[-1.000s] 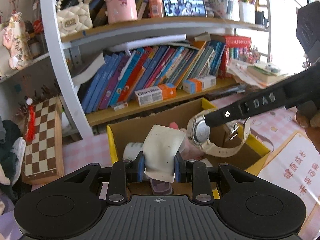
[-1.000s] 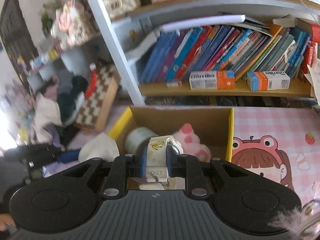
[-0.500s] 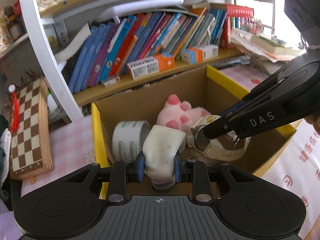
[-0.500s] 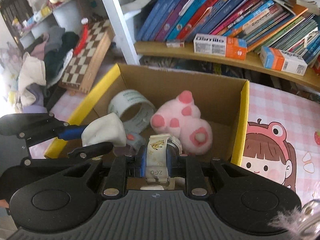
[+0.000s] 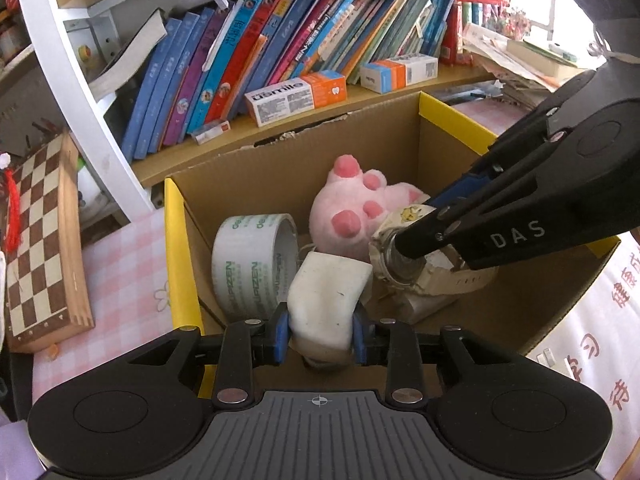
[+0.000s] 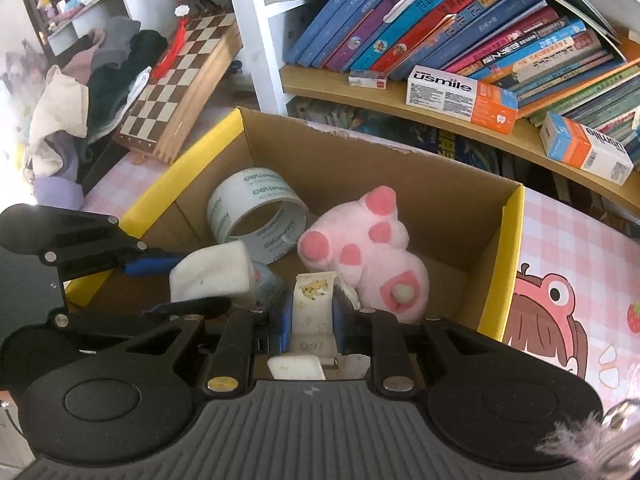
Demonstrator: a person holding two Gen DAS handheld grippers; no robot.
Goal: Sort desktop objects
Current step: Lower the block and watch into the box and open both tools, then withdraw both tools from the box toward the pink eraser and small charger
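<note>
We see the cardboard box point(image 5: 448, 132) already holding a roll of tape point(image 5: 252, 264) against its left wall and a pink plush toy point(image 5: 352, 208) toward the back; those two lie sorted, as far as we can judge.

Two items are in the claws, both down inside the box.
- Left gripper point(image 5: 320, 330): fingers closed on a white sponge-like block point(image 5: 326, 300), pinched low on both sides so that most of it stands up past the fingertips. Something small and grey sits beneath it, too hidden to name.
- Right gripper point(image 6: 312, 316): fingers closed on the strap of a cream watch point(image 5: 424, 280). From the left wrist view, the watch face hangs at the fingertip and the strap's loop droops toward the box floor; it may be touching the floor, though the view does not settle this.

The watch sits just right of the white block, beside the plush toy.

What is left, in our judgement: both claws must let go and leave the box. Whether more objects wait on the pink checked tablecloth point(image 6: 560, 248) we cannot tell; none shows in these views.
</note>
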